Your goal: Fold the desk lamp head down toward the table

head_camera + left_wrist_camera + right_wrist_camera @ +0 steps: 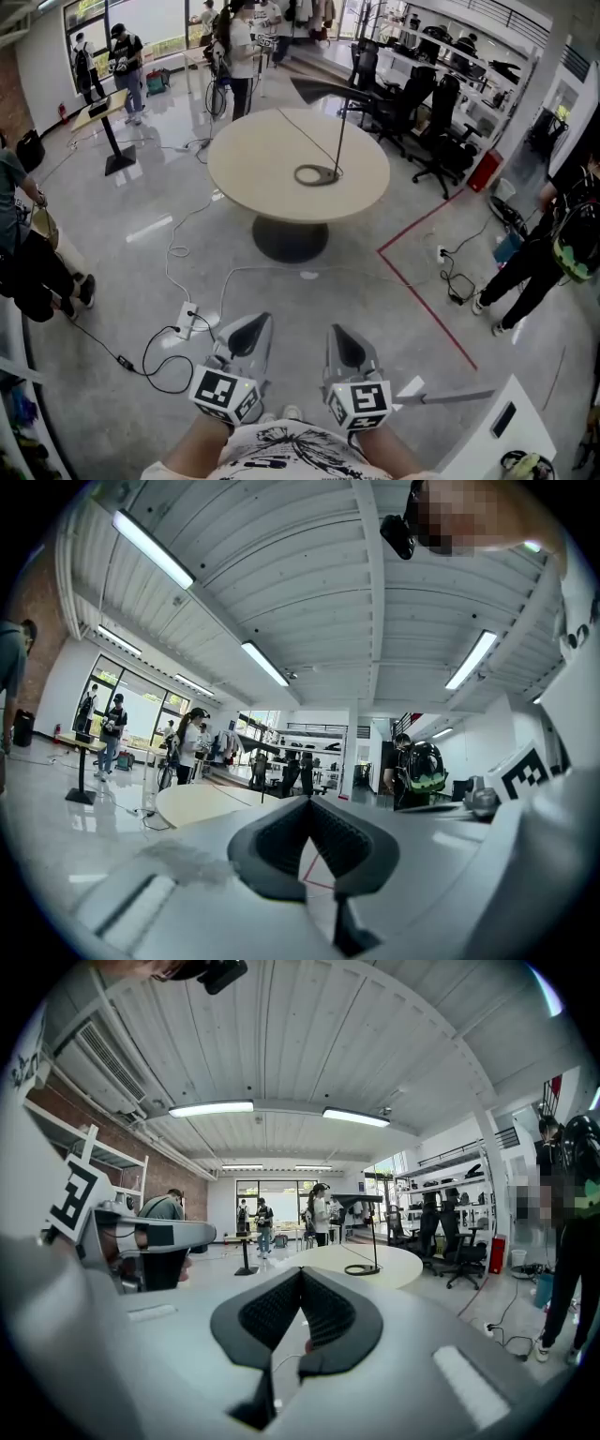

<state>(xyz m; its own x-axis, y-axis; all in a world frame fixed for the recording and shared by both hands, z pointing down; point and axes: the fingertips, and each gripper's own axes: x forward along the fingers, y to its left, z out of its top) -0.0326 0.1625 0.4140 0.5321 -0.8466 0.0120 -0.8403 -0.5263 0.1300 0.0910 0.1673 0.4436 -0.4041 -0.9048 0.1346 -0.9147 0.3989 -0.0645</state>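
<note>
grey office floor runs to a round table (262, 159), where the desk lamp (328, 89) stands on its ring base, well ahead of both grippers: stem upright, long head level and reaching left. the right gripper view shows it plainly (the left one barely). left gripper (251, 328) and right gripper (339, 337) — jaws pressed together, nothing between them.
</note>
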